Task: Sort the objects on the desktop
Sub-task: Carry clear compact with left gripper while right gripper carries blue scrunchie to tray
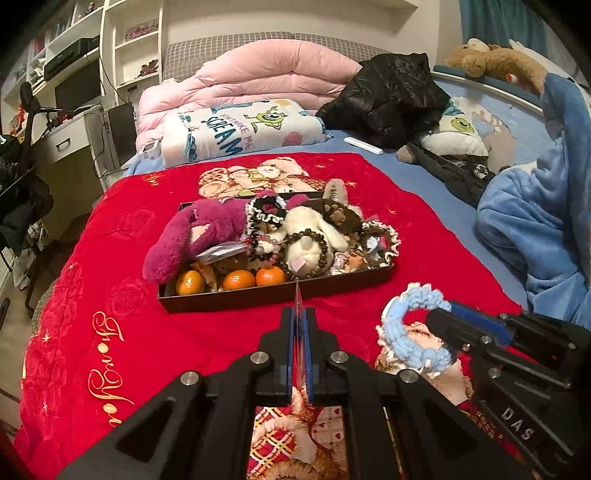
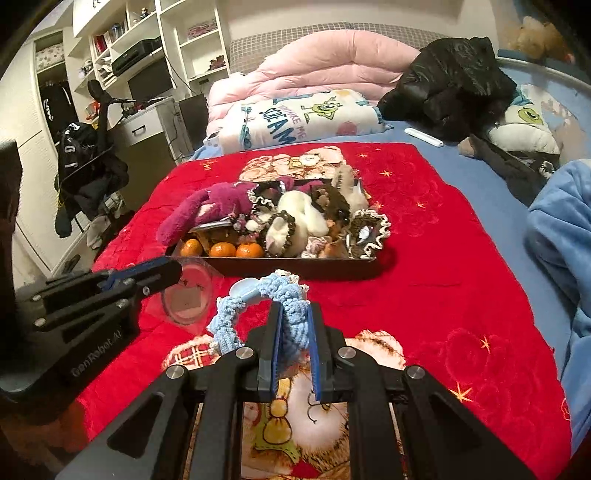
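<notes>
**Both grippers loaded over a red blanket**

The right gripper (image 2: 293, 332) pinches a blue scrunchie (image 2: 284, 306); the left gripper (image 1: 302, 325) clamps a thin clear packet (image 2: 186, 295). Just beyond, a dark tray (image 1: 258, 297) of plush toys and oranges (image 1: 236, 279) sits on the red blanket (image 1: 110, 295). Far left stand white shelves (image 2: 166, 33).

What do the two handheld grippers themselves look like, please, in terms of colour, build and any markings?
Both are matte black, angular linkage frames with triangular cut-outs and round silver pivot pins. Each finger carries a blue pad on its inner face. The left gripper has grey "GenRobot.AI" lettering on its side; the right gripper shows white letters "DAS". No cables or sleeves show.
</notes>
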{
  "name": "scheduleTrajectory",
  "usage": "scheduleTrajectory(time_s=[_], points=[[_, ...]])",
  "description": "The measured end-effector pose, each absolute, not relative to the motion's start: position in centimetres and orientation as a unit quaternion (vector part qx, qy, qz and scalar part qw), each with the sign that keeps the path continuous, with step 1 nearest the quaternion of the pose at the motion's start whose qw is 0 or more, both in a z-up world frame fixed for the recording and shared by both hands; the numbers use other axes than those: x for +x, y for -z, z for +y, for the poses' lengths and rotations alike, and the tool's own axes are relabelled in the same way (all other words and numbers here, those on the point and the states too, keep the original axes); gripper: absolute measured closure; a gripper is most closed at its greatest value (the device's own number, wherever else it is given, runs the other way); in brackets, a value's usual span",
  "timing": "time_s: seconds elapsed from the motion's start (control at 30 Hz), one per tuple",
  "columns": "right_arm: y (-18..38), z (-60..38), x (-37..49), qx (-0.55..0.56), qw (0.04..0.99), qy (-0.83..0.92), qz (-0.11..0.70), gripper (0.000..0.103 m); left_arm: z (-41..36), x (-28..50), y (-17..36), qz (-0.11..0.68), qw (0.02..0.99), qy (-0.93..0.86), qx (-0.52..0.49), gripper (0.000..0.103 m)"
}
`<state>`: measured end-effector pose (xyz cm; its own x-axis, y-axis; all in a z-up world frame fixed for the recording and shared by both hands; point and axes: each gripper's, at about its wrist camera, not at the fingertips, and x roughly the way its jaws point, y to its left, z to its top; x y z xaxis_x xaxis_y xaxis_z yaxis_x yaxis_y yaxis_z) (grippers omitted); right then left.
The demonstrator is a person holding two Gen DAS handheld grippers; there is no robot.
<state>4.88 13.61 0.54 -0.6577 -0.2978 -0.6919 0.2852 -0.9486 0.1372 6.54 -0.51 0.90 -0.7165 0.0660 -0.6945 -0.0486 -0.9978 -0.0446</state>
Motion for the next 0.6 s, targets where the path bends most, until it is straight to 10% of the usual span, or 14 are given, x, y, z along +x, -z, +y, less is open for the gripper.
scheduleTrajectory(time_s=[0.6], points=[[-7.2, 10.1, -3.4, 0.316, 0.199, 0.927, -0.019, 0.090, -7.7, -3.4, -6.2, -0.052, -0.013, -0.940, -0.335, 0.098]])
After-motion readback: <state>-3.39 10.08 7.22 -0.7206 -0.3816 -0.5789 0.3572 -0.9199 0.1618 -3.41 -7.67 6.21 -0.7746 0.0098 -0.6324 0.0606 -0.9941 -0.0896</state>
